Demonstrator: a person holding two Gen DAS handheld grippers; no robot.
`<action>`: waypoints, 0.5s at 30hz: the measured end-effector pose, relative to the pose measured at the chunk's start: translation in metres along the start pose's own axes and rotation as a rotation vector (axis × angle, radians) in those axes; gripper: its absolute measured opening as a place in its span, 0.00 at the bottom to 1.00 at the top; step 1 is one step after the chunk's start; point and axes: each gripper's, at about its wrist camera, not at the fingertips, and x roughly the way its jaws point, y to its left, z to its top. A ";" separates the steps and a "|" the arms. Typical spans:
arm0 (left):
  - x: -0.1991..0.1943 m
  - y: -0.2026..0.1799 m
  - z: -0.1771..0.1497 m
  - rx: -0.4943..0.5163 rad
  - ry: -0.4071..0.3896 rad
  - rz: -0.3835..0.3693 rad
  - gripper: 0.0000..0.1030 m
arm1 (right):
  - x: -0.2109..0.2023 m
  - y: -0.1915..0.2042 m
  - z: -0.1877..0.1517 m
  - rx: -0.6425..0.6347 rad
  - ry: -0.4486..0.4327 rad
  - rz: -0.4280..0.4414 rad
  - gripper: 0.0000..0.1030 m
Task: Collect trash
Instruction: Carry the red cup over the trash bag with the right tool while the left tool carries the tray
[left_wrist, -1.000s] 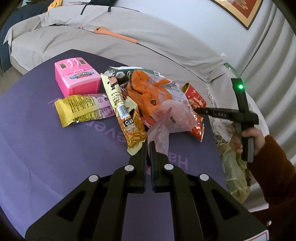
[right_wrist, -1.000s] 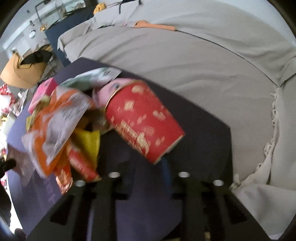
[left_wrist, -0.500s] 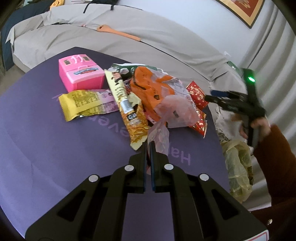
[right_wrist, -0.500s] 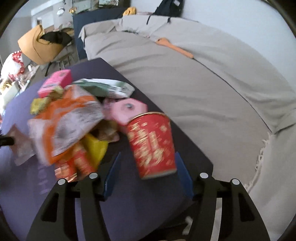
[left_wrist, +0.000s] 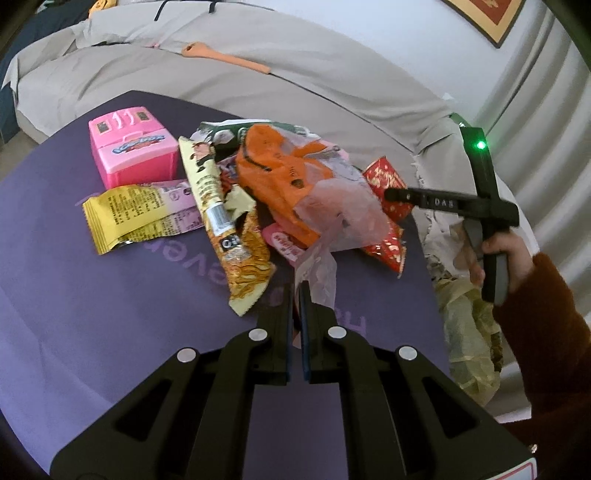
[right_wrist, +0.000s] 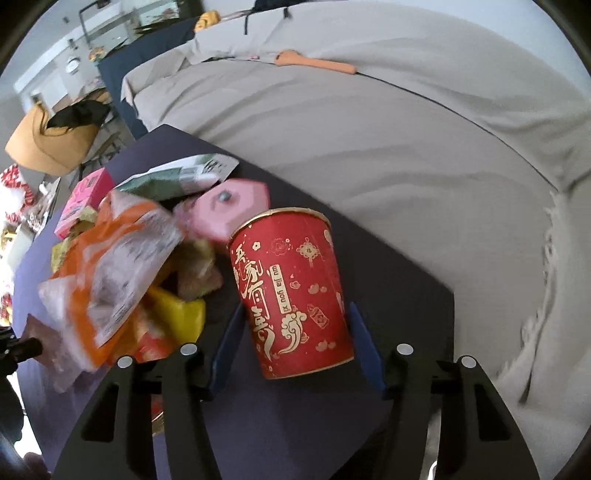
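A heap of wrappers lies on the purple table (left_wrist: 110, 332): an orange wrapper (left_wrist: 273, 173), a yellow packet (left_wrist: 136, 214) and a long snack packet (left_wrist: 229, 229). My left gripper (left_wrist: 297, 291) is shut on the edge of a thin pink plastic bag (left_wrist: 340, 218) draped over the heap. The red paper cup (right_wrist: 295, 291) with gold print stands at the heap's right side, by the table edge. My right gripper (right_wrist: 295, 306) straddles it, jaws closing, a gap still showing at the left pad. In the left wrist view the right gripper (left_wrist: 391, 195) reaches the cup (left_wrist: 388, 181) from the right.
A pink toy box (left_wrist: 133, 151) stands at the heap's far left, and a pink hexagonal lid (right_wrist: 229, 206) lies behind the cup. A grey covered sofa (left_wrist: 258, 92) with an orange stick (left_wrist: 229, 59) runs behind the table. A yellowish bag (left_wrist: 465, 332) hangs beside the table's right edge.
The right gripper's jaws have spread wide and now stand on either side of the red cup, which was tilted ahead of them before. The left gripper keeps its grip on the pink bag.
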 end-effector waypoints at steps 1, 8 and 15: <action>-0.003 -0.001 -0.001 0.000 -0.005 -0.002 0.03 | -0.008 0.004 -0.005 0.012 -0.012 -0.004 0.52; -0.040 -0.011 -0.010 0.004 -0.086 -0.001 0.03 | -0.084 0.035 -0.033 0.041 -0.127 -0.001 0.52; -0.081 -0.035 -0.020 0.030 -0.176 0.022 0.03 | -0.157 0.071 -0.076 0.027 -0.239 -0.009 0.52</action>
